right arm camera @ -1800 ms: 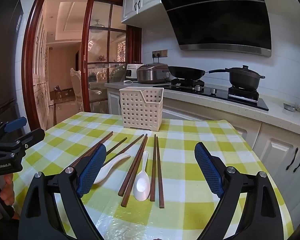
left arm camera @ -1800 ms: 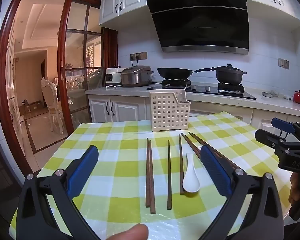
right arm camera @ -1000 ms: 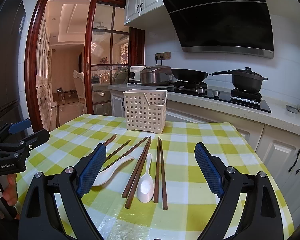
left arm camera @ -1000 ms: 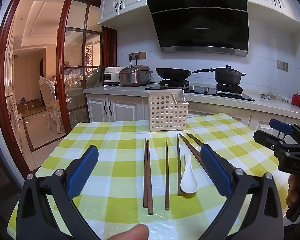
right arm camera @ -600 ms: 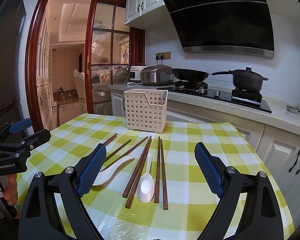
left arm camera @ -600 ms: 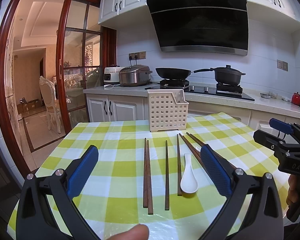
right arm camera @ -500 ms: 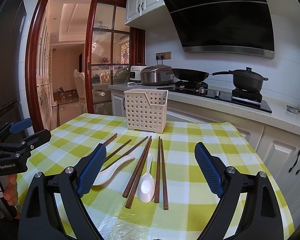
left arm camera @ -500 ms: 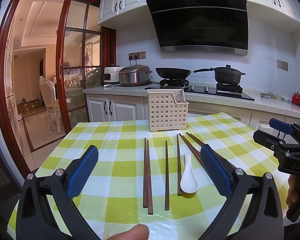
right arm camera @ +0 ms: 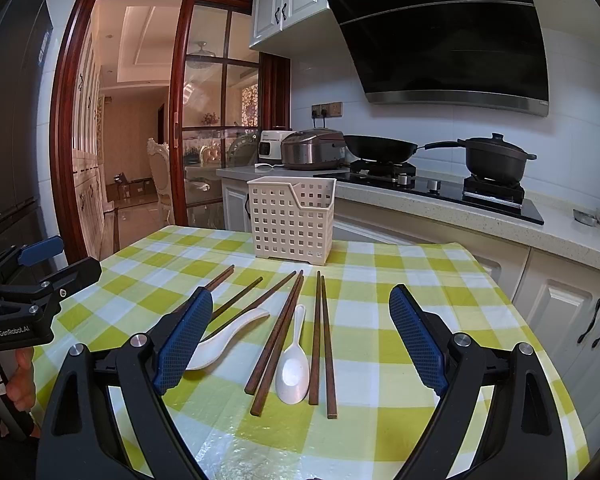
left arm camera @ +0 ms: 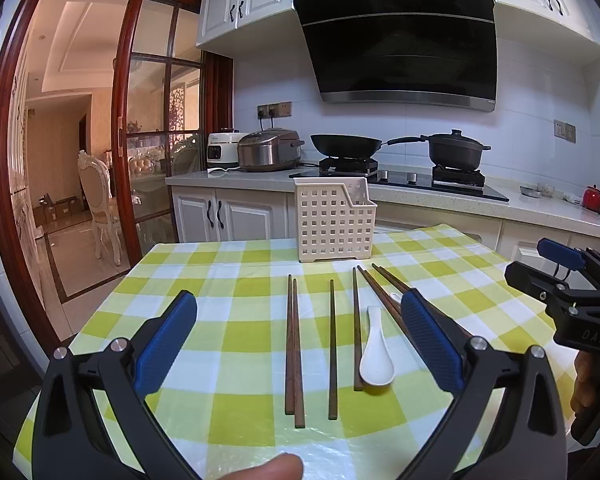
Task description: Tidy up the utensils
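Note:
Several dark wooden chopsticks (left arm camera: 292, 344) (right arm camera: 320, 332) lie lengthwise on a green-and-white checked table (left arm camera: 228, 320) (right arm camera: 400, 320). Two white spoons lie among them: one (right arm camera: 294, 368) (left arm camera: 376, 360) bowl toward me, the other (right arm camera: 228, 334) further left, partly behind my right gripper's left finger. A cream perforated utensil basket (left arm camera: 334, 220) (right arm camera: 292, 220) stands upright at the table's far side. My left gripper (left arm camera: 298, 336) hovers open over the near edge, nothing between its fingers. My right gripper (right arm camera: 300, 338) is likewise open, above the spoons.
Behind the table runs a counter with a rice cooker (left arm camera: 268, 150), a wok (left arm camera: 346, 146) and a black pot (left arm camera: 456, 152) on the hob. A glass sliding door (left arm camera: 156, 152) opens at the left. A thumb tip (left arm camera: 268, 468) shows at the bottom edge.
Both views have shifted slightly since 1.8 s ago, the table sitting a little lower and nearer. Over the last second nothing visibly moved; both grippers stay open.

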`<state>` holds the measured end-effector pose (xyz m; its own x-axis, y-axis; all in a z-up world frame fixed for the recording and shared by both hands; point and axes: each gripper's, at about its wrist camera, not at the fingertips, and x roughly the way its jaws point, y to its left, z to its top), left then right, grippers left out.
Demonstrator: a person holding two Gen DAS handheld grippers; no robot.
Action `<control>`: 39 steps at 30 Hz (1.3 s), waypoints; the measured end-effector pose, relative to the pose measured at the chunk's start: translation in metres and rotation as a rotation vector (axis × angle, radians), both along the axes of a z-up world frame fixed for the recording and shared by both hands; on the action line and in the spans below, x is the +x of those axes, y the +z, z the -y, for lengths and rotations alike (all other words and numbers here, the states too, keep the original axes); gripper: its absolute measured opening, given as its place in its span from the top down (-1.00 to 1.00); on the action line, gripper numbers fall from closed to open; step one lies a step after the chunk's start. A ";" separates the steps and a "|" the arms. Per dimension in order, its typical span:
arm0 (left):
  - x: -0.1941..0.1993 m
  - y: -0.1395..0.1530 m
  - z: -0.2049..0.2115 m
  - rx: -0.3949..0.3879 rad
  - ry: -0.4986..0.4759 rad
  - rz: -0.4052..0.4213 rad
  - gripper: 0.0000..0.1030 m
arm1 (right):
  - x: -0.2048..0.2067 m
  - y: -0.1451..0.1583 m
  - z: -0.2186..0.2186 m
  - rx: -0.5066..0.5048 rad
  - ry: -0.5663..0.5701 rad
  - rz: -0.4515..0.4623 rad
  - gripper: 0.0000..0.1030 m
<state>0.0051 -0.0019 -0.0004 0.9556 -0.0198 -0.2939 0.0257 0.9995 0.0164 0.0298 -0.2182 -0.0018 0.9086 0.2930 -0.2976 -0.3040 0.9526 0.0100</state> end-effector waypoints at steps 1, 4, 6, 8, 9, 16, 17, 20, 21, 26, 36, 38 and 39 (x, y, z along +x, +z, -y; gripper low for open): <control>0.000 0.000 0.000 0.000 -0.001 0.000 -0.92 | 0.000 0.000 0.000 0.000 0.000 0.000 -0.64; 0.000 0.001 0.000 -0.006 -0.007 -0.006 -0.92 | 0.000 0.000 0.000 -0.001 0.001 0.001 -0.64; -0.001 0.000 0.000 -0.007 -0.006 -0.006 -0.92 | 0.000 0.000 0.000 0.000 0.000 0.001 -0.64; -0.002 0.000 -0.001 -0.012 -0.012 -0.009 -0.92 | 0.000 0.000 0.000 0.000 0.000 0.000 -0.64; -0.002 0.000 -0.001 -0.011 -0.012 -0.009 -0.92 | 0.000 0.000 0.000 -0.001 0.000 0.000 -0.64; -0.002 0.000 -0.001 -0.011 -0.011 -0.010 -0.92 | 0.000 0.000 0.000 -0.001 -0.001 0.000 -0.64; -0.002 0.000 -0.001 -0.012 -0.011 -0.011 -0.92 | 0.000 0.000 0.000 -0.001 -0.001 0.000 -0.64; -0.002 0.000 -0.001 -0.010 -0.010 -0.008 -0.92 | 0.000 0.000 0.000 -0.001 -0.001 0.000 -0.64; -0.003 0.000 0.000 -0.009 -0.010 -0.007 -0.92 | 0.000 0.000 0.000 -0.001 0.000 -0.001 -0.64; -0.001 0.000 0.000 -0.010 -0.012 -0.010 -0.92 | 0.000 0.000 0.000 0.000 -0.001 0.000 -0.64; 0.000 0.000 0.001 -0.008 -0.011 -0.011 -0.92 | 0.000 0.000 0.000 -0.001 -0.001 -0.001 -0.64; 0.000 0.000 0.001 -0.008 -0.011 -0.010 -0.92 | 0.000 0.000 0.000 0.000 -0.001 -0.001 -0.64; 0.000 0.000 0.001 -0.008 -0.011 -0.010 -0.92 | 0.000 0.000 0.000 -0.001 -0.001 0.000 -0.64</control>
<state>0.0054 -0.0030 -0.0005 0.9523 -0.0321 -0.3036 0.0363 0.9993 0.0083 0.0298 -0.2183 -0.0016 0.9088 0.2921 -0.2981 -0.3032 0.9529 0.0092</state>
